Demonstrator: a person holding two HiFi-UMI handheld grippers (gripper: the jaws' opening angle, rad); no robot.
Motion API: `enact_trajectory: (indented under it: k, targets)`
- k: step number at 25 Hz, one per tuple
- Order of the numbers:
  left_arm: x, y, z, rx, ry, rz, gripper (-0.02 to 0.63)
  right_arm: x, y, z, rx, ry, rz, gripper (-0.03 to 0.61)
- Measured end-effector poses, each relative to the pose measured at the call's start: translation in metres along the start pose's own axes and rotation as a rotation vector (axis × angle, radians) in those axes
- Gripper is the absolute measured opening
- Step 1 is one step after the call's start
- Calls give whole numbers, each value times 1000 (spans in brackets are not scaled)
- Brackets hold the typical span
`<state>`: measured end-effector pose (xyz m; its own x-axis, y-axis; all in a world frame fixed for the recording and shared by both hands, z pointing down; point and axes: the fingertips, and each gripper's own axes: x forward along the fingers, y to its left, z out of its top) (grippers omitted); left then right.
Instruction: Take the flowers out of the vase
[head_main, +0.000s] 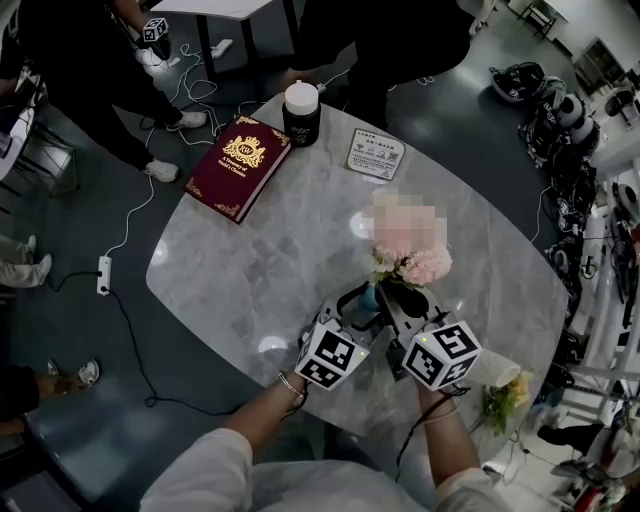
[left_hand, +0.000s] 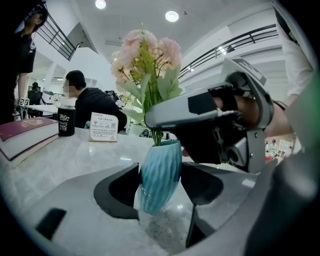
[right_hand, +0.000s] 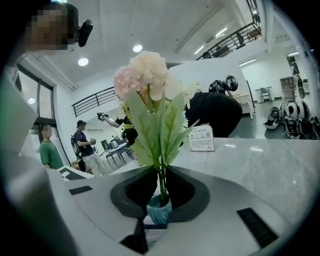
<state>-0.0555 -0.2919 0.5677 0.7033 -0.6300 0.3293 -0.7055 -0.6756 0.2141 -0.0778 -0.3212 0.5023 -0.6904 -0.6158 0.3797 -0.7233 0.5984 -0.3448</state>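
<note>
- left gripper (left_hand: 160, 186) clamped across blue vase (left_hand: 159, 170), which stands by the table's (head_main: 250, 270) near edge
- right gripper (right_hand: 161, 189) pinched on stems (right_hand: 162, 175) just above vase mouth
- flowers (right_hand: 145, 75) upright in vase

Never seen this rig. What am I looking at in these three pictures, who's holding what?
No robot: a person carries a hand-held gripper in each hand. One picture is from a head camera looking down; the other two are from a camera on each gripper, looking along its jaws. On the marble table are a book, a cup and a card. The left hand-held gripper clamps the blue vase; the right hand-held gripper pinches the flowers just above its mouth.
</note>
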Motion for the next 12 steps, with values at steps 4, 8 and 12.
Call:
enact_trajectory:
  k: [4, 8, 12]
  targets:
    - [-1, 0, 0, -8, -1, 2, 270, -4, -1, 6, -11, -26, -4, 44]
    - [0, 1, 0, -16, -3, 3, 270, -7, 2, 16, -28, -63, 3, 43]
    - [0, -1, -1, -20, -2, 6, 270, -12, 2, 24, -27, -99, -7, 43]
